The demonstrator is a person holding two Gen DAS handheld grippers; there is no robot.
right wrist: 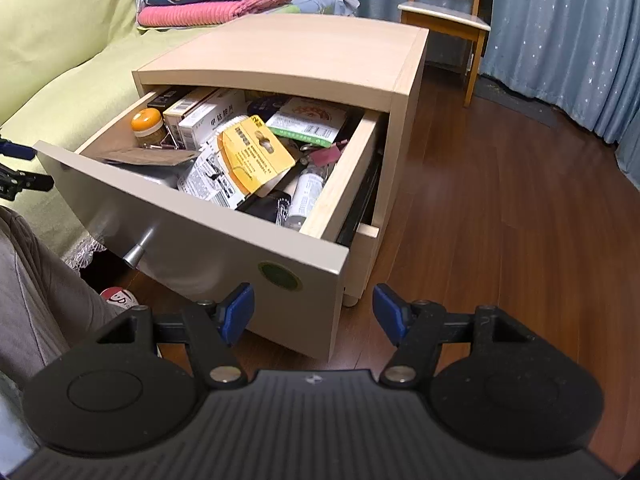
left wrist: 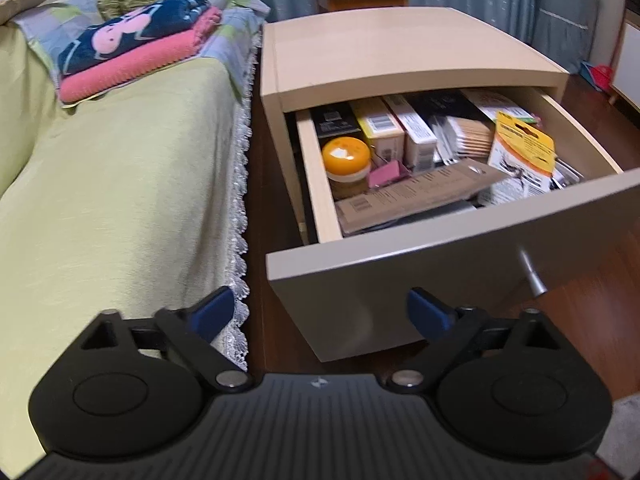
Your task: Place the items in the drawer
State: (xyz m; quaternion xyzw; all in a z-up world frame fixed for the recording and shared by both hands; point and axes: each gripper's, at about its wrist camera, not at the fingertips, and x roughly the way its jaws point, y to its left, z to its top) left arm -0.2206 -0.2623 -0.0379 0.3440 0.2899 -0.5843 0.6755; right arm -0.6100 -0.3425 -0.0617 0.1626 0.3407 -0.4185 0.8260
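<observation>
Nearest, the left gripper [left wrist: 320, 314] and right gripper [right wrist: 313, 318] hang with jaws spread and empty before the pulled-out drawer [right wrist: 224, 236] of the nightstand [right wrist: 320, 56]. Inside, a yellow hang-tag card [right wrist: 256, 152] lies tilted over printed packets near the front; its writing is too small to read. Further back stand an orange-lidded jar [right wrist: 147, 124] and a box [right wrist: 208, 120] marked 甲钴胺片.

The nightstand's pale wooden drawer [right wrist: 224, 236] stands pulled wide open. It's crammed: an orange-lidded jar [right wrist: 147, 125] at the left, boxes behind, a yellow-carded packet [right wrist: 256, 152] on top.
</observation>
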